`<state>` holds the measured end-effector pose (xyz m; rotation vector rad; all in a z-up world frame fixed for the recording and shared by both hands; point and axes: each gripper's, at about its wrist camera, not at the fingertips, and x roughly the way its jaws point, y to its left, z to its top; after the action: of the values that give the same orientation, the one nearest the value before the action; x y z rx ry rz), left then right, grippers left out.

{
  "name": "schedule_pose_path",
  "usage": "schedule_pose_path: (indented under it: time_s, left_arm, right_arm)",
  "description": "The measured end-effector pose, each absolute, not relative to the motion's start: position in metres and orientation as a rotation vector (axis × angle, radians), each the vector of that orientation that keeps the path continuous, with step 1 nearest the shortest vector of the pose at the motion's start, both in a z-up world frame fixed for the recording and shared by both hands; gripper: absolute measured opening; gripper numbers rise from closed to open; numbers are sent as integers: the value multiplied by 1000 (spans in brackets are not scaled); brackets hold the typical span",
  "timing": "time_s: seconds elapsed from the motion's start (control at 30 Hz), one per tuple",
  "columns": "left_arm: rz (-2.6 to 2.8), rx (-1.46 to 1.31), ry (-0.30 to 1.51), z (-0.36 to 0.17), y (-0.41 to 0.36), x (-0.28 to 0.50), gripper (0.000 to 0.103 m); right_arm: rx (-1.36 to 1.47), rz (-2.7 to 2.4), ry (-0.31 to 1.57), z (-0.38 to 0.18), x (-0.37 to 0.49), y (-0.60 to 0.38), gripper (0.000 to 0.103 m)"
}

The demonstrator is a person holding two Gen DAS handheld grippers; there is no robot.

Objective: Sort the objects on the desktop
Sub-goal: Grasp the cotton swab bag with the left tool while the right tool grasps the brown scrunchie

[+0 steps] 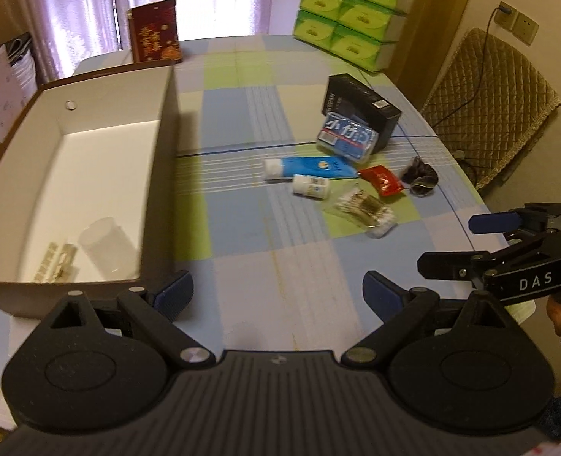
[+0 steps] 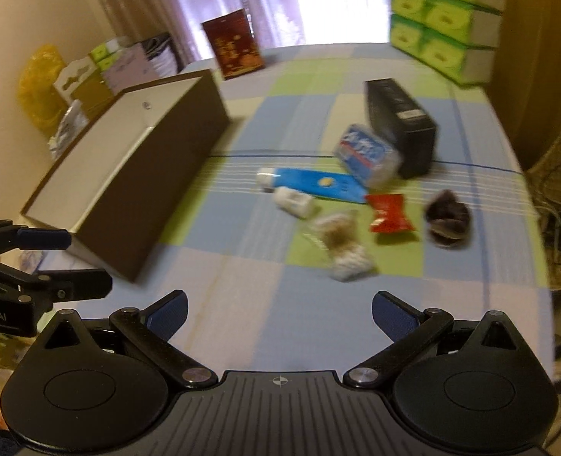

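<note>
Two grippers under my control hover above the checked worktop (image 1: 242,114), each spread wide and holding nothing: the left gripper (image 1: 276,296) at the bottom of its view, the right gripper (image 2: 278,315) likewise. The brown box (image 1: 159,174), white inside, fills the left of the left view; a clear cup (image 1: 107,247) lies in its lower corner. Right of centre I note a cluster: black box (image 1: 360,106), blue packet (image 1: 347,136) leaning against it, blue tube (image 1: 311,167), small white bottle (image 1: 311,186), red sachet (image 1: 381,179), cotton swab bag (image 1: 364,209), dark scrunchie (image 1: 419,176).
</note>
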<state>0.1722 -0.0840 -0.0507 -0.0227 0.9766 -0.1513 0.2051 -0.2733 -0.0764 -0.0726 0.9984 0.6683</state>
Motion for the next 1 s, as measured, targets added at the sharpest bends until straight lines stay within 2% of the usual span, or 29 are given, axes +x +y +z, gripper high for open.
schedule_pose_path:
  time_s: [0.3,0.43,0.6,0.7,0.87,1.0]
  left_arm:
    - [-187,-42,1006,-72,-127,198,93]
    - [-189,-44,1012,-81,-145,210,93]
    - [-187,-55,1021,-89,-163,223,92]
    - [-187,-66,1024,-95,-175,232,89]
    - [-193,-89,1050,-109,-193,248,88]
    - [-166,-110,1069,-123,-202,261,87]
  right_arm:
    - [-80,561,963,-86,229,-322,100]
    - [-81,532,951,-91,244,-342,92]
    - [-82,536,945,-95,260,-358,88]
    - [-91,552,947,-100,270,-363,82]
    - [-121,575,951,-113,291,-366,65]
    - [-142,586,962,-123,307,-370,60]
